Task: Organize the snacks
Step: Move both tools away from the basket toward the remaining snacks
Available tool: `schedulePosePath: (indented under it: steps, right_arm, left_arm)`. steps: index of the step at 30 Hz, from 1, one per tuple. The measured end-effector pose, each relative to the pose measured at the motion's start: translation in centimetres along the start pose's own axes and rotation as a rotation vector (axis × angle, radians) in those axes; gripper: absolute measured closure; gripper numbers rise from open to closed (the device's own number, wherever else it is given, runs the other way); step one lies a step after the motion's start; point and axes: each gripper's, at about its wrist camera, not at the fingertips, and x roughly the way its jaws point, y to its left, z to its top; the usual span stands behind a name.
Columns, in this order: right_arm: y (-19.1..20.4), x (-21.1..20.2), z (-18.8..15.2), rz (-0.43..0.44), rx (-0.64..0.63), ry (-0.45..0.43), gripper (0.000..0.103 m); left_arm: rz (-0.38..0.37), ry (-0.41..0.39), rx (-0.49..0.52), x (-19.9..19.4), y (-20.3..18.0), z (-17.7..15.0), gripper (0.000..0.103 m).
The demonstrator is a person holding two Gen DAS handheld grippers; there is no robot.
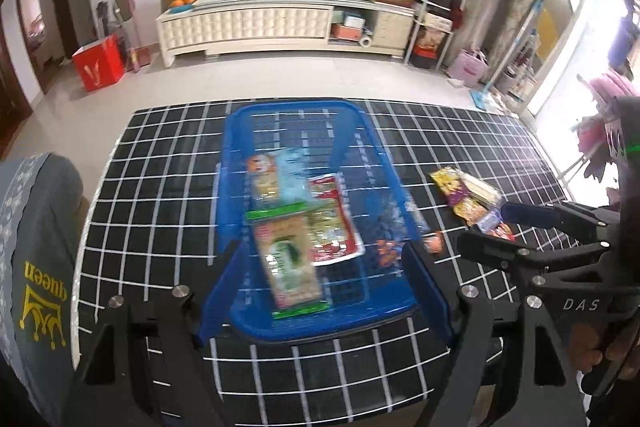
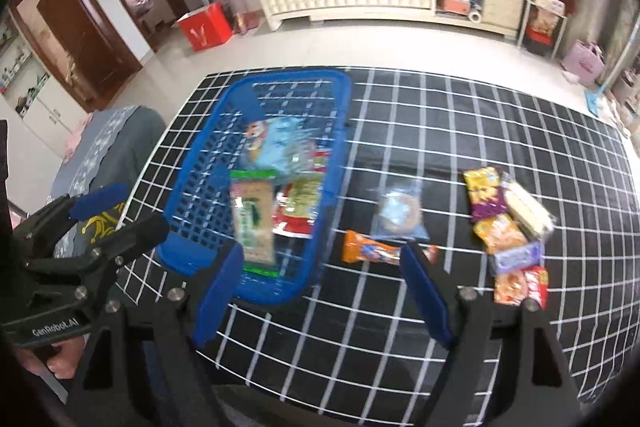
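Left wrist view: left gripper (image 1: 324, 291) spread wide, empty, above near end of blue slatted plastic basket (image 1: 368, 131). Green-edged flat snack packet (image 1: 290, 259) lying inside over red-bordered pouch (image 1: 340, 227); pale blue bag (image 1: 290, 173) behind.

Right wrist view: right gripper (image 2: 324, 291) likewise agape, holding nothing. Orange wrapped bar (image 2: 370, 251) and clear round-biscuit packet (image 2: 400, 213) on black white-grid tablecloth (image 2: 460, 115) beside basket; mixed pile of wrappers (image 2: 508, 227) toward right edge.

Risk: slick overlapping wrappers, so likely double pick or slip; blur suggests hasty aim.

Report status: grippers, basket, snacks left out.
Left gripper and right gripper open, empty. Blue basket holds several packets. Orange packet on table, unobstructed.
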Motion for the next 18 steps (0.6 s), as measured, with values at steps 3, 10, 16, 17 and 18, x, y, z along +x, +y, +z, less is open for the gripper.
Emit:
schedulePosePath:
  steps: [3,10,16,17,18]
  right_arm:
    - [-2.1,-1.1,-0.7,-0.007,0.027,-0.014,0.019]
    - [-7.6,-3.6,-2.1,-0.030,0.091,-0.041,0.019]
    - [-12.0,-4.4,-3.1,-0.054,0.124,-0.043,0.019]
    - [-12.6,-4.5,-3.3,-0.058,0.128,-0.043,0.019]
    - [-13.4,-4.4,-3.5,-0.062,0.134,-0.042,0.019]
  left_arm:
    - [-0.016,0.001,0.039,0.4,-2.4,0.2,0.021]
    - [-0.031,-0.005,0.085,1.6,-7.6,0.8,0.017]
    - [-0.042,0.025,0.108,3.8,-11.7,0.8,0.017]
    - [-0.043,0.030,0.111,4.1,-12.3,0.8,0.017]
    - [-0.047,0.037,0.113,4.5,-12.8,0.8,0.017]
